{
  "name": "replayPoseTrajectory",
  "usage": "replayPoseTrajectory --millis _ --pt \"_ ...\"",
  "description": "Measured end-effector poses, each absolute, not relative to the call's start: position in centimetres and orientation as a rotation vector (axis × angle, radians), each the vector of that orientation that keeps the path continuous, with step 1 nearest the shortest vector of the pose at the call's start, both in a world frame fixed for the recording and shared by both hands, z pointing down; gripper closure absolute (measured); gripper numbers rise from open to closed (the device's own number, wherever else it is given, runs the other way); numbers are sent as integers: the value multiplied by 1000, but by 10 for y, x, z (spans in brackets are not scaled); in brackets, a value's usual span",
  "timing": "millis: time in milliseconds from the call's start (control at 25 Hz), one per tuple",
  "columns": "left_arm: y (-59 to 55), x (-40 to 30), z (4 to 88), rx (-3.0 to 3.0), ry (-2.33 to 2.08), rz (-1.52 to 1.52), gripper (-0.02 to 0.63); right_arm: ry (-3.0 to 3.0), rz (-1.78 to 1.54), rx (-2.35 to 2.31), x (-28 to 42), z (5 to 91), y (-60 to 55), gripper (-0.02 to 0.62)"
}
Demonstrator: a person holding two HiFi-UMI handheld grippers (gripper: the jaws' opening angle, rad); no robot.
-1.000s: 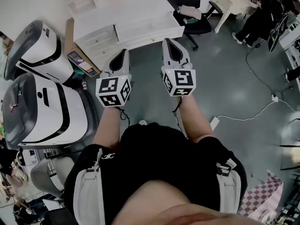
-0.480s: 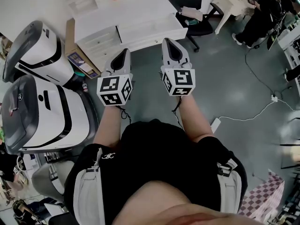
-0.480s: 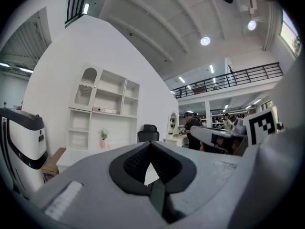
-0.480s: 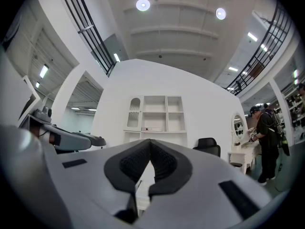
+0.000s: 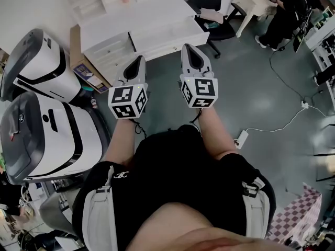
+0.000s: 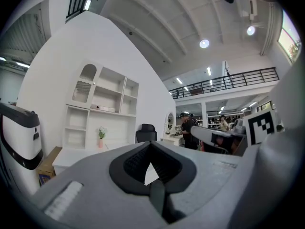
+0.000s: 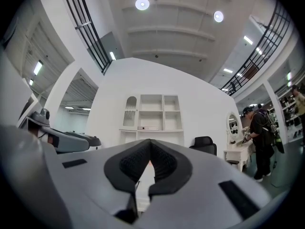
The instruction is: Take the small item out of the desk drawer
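A white desk [image 5: 141, 17] with shut drawers [image 5: 159, 35] stands ahead of me on the grey floor. No small item shows. My left gripper [image 5: 138, 59] and right gripper [image 5: 190, 48] are held side by side in the air, short of the desk's front edge and pointing at it. Both are shut with nothing between the jaws. In the left gripper view the left gripper [image 6: 150, 146] points toward the desk top [image 6: 71, 157] and a white shelf unit [image 6: 102, 109]. In the right gripper view the right gripper [image 7: 149, 145] faces the same shelf unit [image 7: 153, 113].
Two large white-and-black machines [image 5: 44, 135] [image 5: 42, 56] stand at the left. A cardboard box [image 5: 79, 56] sits beside the desk. A black office chair [image 5: 215, 22] is to the desk's right. A person [image 5: 285, 14] stands at a table at the back right. A cable and power strip [image 5: 242, 138] lie on the floor.
Both grippers keep the same pose, shut. The head view has shifted a little, and the person at the back right has moved.
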State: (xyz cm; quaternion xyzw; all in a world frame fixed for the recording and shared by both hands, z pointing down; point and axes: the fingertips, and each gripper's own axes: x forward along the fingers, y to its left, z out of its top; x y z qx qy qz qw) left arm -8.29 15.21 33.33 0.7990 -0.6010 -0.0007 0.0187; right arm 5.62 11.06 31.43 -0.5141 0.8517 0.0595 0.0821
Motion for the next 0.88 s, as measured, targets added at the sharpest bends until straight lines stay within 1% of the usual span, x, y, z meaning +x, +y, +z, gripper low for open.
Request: replayPoseTrajectory --millis 200,440,880 --pt "140 -90 339 2484 -1845 8 595 2539 226 -1570 53 320 102 598" --pt "109 -96 347 2494 -1879 41 594 2543 211 -1568 49 332 65 598" --pt "-13 -111 354 2465 -1952 62 594 2526 178 -1554 47 340 -71 598"
